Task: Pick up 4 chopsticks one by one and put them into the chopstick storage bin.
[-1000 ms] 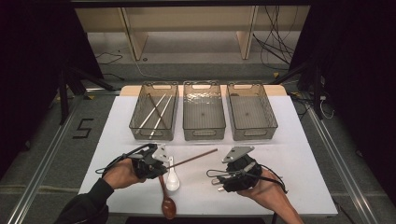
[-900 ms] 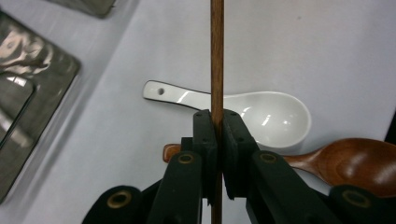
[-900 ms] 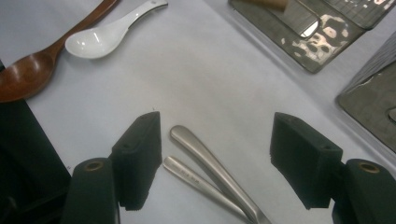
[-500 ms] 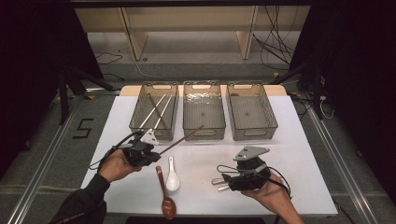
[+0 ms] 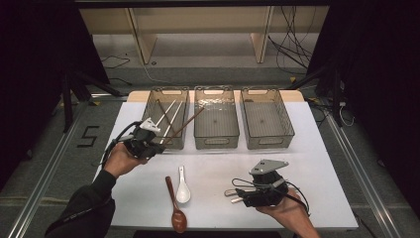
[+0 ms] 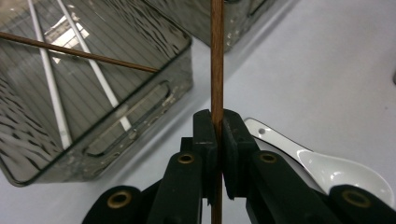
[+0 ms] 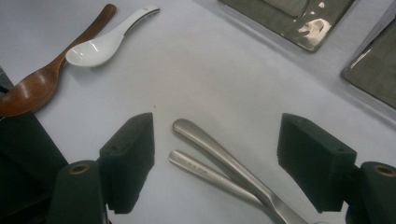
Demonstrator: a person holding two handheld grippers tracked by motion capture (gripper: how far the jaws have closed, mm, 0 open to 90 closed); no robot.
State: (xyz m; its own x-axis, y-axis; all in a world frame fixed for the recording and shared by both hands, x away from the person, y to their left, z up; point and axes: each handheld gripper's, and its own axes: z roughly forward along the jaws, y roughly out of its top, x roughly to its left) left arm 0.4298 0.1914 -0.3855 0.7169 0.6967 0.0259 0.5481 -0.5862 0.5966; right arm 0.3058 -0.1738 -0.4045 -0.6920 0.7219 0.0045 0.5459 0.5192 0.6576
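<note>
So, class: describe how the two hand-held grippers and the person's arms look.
Both grippers, left and right, are black with blocky black jaws and brass-coloured rivets. Each carries a grey three-cornered plate on top and trails a black cable. The left arm wears a dark sleeve.

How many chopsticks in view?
4. Two white chopsticks and one brown chopstick lie in the left basket. A fourth, the brown chopstick, is clamped in the left tool, angled above the baskets. More could be hidden.
</note>
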